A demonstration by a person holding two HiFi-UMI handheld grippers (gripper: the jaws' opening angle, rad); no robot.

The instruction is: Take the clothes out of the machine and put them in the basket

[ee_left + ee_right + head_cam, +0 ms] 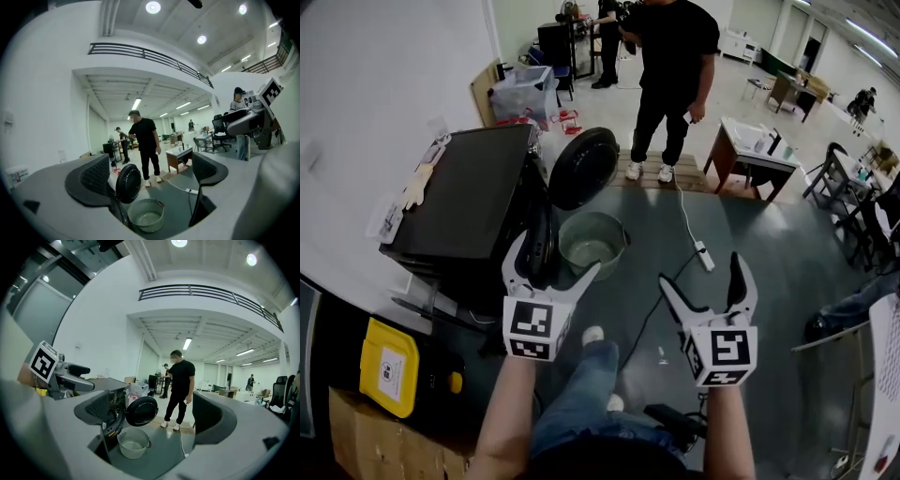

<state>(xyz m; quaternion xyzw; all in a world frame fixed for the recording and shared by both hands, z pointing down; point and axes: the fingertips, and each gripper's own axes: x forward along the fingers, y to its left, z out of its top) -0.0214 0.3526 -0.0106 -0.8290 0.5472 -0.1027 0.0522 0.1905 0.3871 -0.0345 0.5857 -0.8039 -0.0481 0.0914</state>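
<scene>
Gaping fingers (515,268) — basket (592,243) ahead, apart

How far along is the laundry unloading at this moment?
Done: the machine door stands open and the basket sits on the floor below it. In hand: nothing; the left hand-held gripper and right hand-held gripper are both open and empty. Left: the basket looks empty, so the whole unloading remains.

Matt black machine (473,192); smooth greyish plastic basket (616,246); dark, faintly glossy floor (750,272).
</scene>
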